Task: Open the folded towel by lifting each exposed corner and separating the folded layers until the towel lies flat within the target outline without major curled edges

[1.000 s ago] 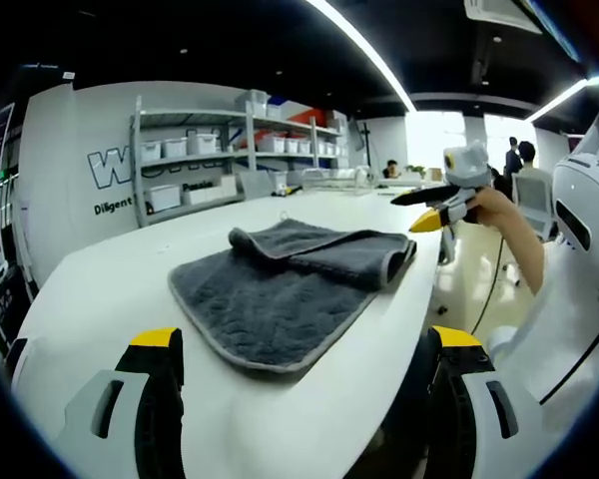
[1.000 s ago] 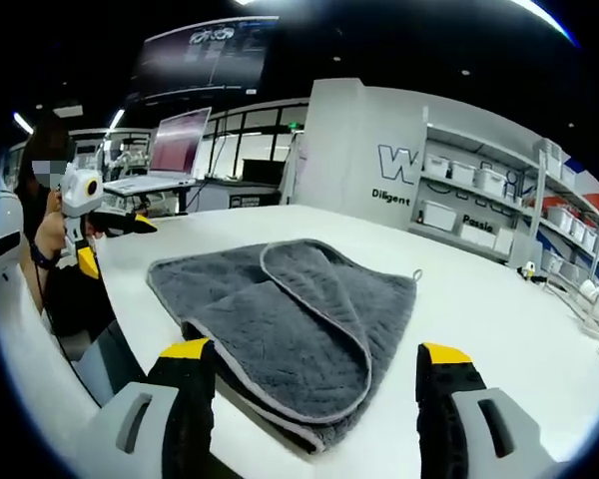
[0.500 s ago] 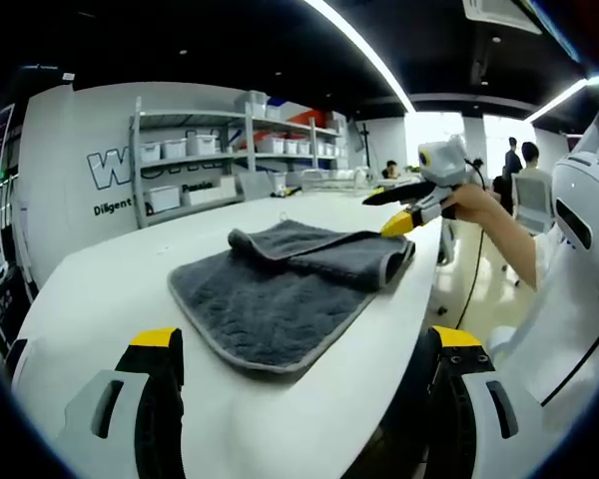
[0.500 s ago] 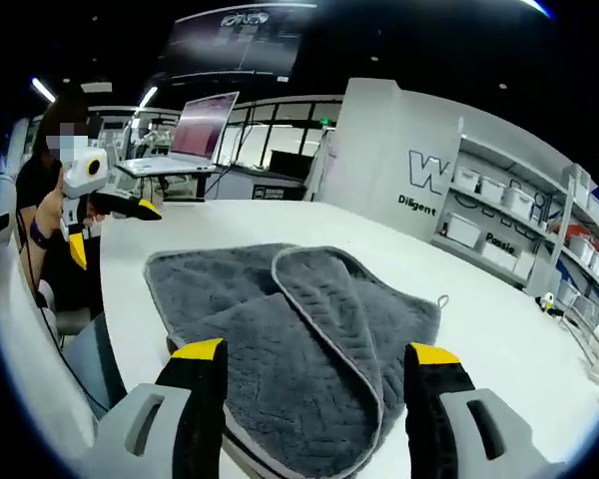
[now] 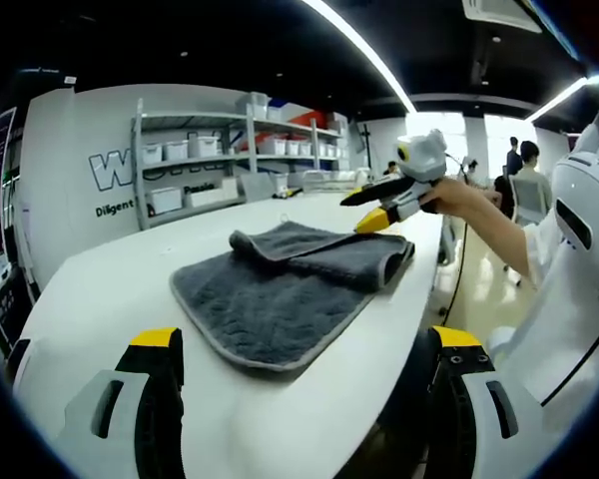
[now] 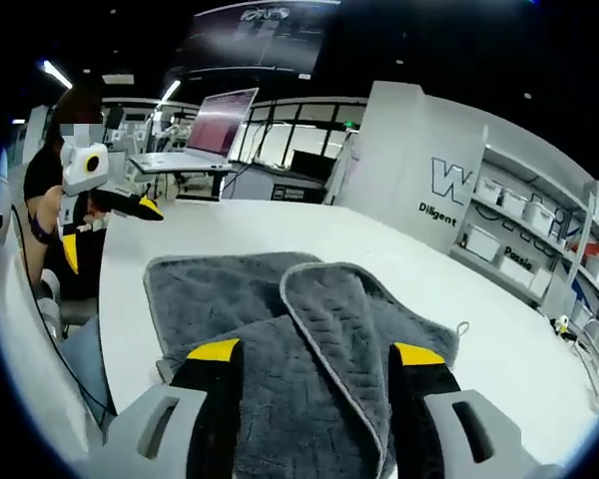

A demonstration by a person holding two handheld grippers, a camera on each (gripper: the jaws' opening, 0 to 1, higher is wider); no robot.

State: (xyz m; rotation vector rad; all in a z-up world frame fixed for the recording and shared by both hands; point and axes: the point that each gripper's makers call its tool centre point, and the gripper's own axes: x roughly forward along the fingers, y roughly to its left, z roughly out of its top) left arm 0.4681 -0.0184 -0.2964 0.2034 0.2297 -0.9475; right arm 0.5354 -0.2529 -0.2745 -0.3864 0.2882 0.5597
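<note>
A grey towel [image 5: 270,289] lies folded on the white table [image 5: 100,279], its upper layer doubled back toward the far right end. My left gripper [image 5: 304,344] is open, low at the near edge, short of the towel. A hand brings my right gripper [image 5: 360,213] in from the right, above the doubled end. In the right gripper view the towel [image 6: 230,299] lies just beyond and under my open right gripper [image 6: 316,354], with a curved folded edge running between the jaws. Across the table [image 6: 230,235], the left gripper [image 6: 110,230] is held by a person.
Shelves with white bins [image 5: 200,150] line the back wall, seen again as shelves [image 6: 519,215] at right. A screen [image 6: 220,120] stands behind the table. The table edge drops off at right, beside a white rounded shell [image 5: 589,200]. People [image 5: 524,160] stand far back.
My right gripper has moved in from beside the table to above the towel's doubled end, and its view has closed in on the towel. The left gripper and the towel have stayed put.
</note>
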